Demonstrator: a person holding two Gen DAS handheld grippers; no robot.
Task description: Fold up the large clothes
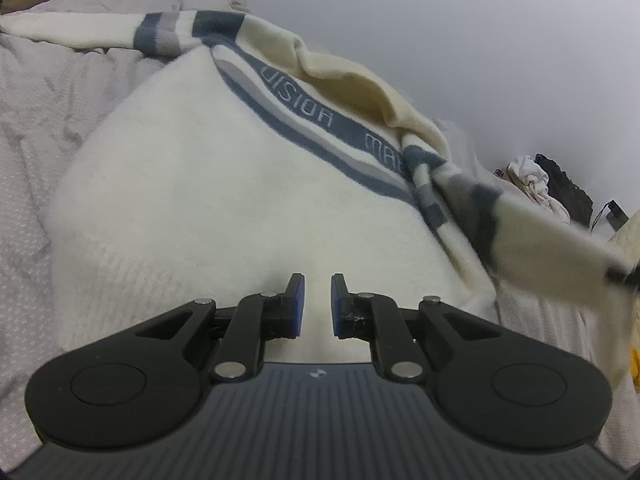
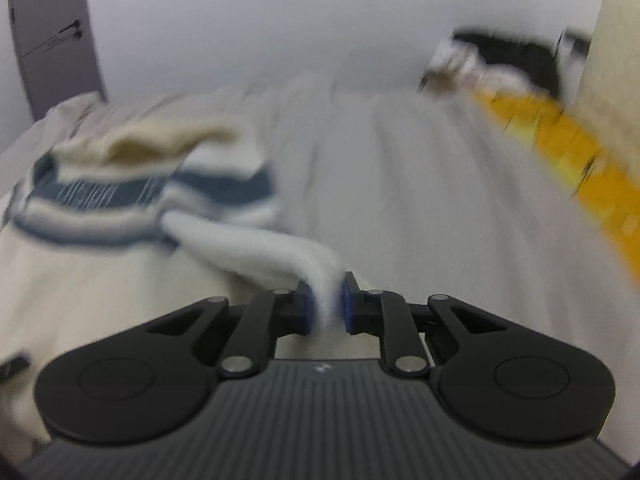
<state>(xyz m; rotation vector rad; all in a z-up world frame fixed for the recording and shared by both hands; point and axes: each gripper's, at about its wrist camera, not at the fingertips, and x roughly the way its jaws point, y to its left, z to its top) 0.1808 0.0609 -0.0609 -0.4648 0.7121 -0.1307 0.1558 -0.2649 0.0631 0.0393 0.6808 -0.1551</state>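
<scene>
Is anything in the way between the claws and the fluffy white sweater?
Nothing visible. The right gripper is already shut on a strip of the cream sweater. The left gripper sits right over the sweater's body; cream fabric shows between its pads, but whether they pinch it is unclear.

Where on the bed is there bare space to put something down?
Bare grey bedding lies between the striped sweater and the yellow thing. More bare cover runs along the sweater's other side. The sweater fills the middle, and clothes pile up at the far corner.
</scene>
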